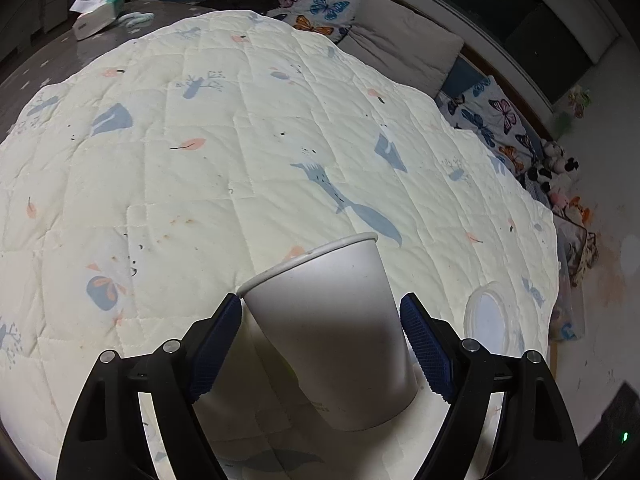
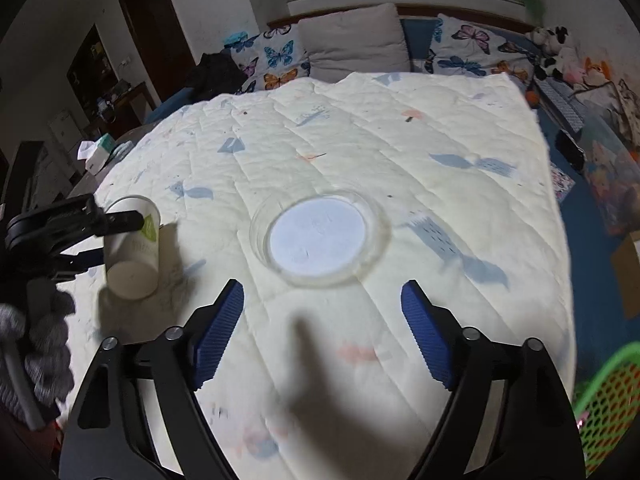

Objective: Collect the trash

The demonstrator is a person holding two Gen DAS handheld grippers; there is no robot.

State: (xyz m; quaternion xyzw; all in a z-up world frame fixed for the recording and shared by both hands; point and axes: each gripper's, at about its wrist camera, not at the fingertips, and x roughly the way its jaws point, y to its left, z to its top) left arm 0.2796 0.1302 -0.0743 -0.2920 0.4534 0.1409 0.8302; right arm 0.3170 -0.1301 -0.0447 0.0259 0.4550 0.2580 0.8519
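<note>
cup: paper cup (image 1: 332,336) light, crushable; I take mid-wall; left gripper (image 1: 320,344) wide around it, left pad touching
lid: clear lid (image 2: 320,236) right of cup, flimsy; right gripper (image 2: 322,332) wide, empty

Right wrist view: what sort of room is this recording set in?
Most likely a bedroom or living room at home: a cream quilted blanket with blue and pink prints spread flat, butterfly-print cushions and a grey pillow along the far edge, and stuffed toys piled in the corner.

So it's a bed covered with a cream quilted blanket (image 2: 400,132) printed with blue and pink shapes. Lying on it: a round clear plastic lid (image 2: 320,236) mid-blanket, and a white paper cup (image 2: 132,248) tipped over off to its left.
</note>
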